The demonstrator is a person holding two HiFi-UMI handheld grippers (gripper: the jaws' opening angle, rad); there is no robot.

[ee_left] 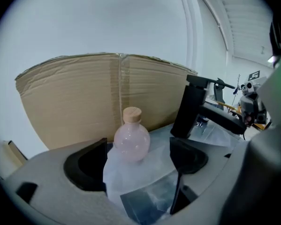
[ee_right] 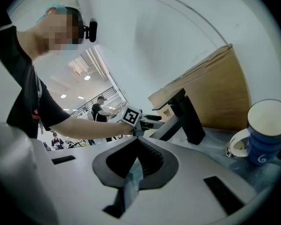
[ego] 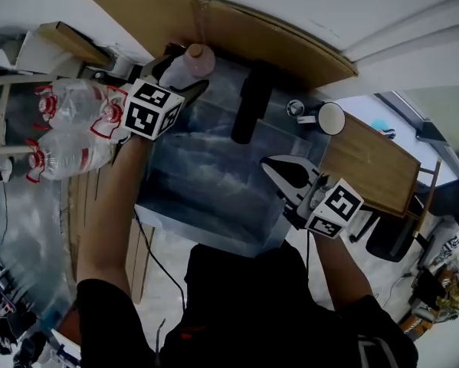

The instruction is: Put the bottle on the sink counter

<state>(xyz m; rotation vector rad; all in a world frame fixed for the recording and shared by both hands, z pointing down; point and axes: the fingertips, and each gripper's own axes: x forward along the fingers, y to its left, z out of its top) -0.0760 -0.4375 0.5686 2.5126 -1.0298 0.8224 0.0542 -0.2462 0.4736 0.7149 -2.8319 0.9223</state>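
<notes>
A pale pink bottle [ego: 192,61] with a wooden cap is held over the back left part of the plastic-covered sink [ego: 214,167], close to the cardboard sheet [ego: 214,25]. My left gripper [ego: 185,73] is shut on it. In the left gripper view the bottle [ee_left: 131,142] lies between the two black pads, cap pointing away, and my left gripper [ee_left: 138,145] presses its sides. My right gripper [ego: 279,167] hangs over the sink's right edge, shut and holding nothing. In the right gripper view its [ee_right: 138,142] tips meet.
A black faucet [ego: 252,102] stands at the back of the sink, to the right of the bottle. A blue cup [ego: 330,117] sits on the wooden top [ego: 371,163] at right. Large water jugs [ego: 68,102] lie at left.
</notes>
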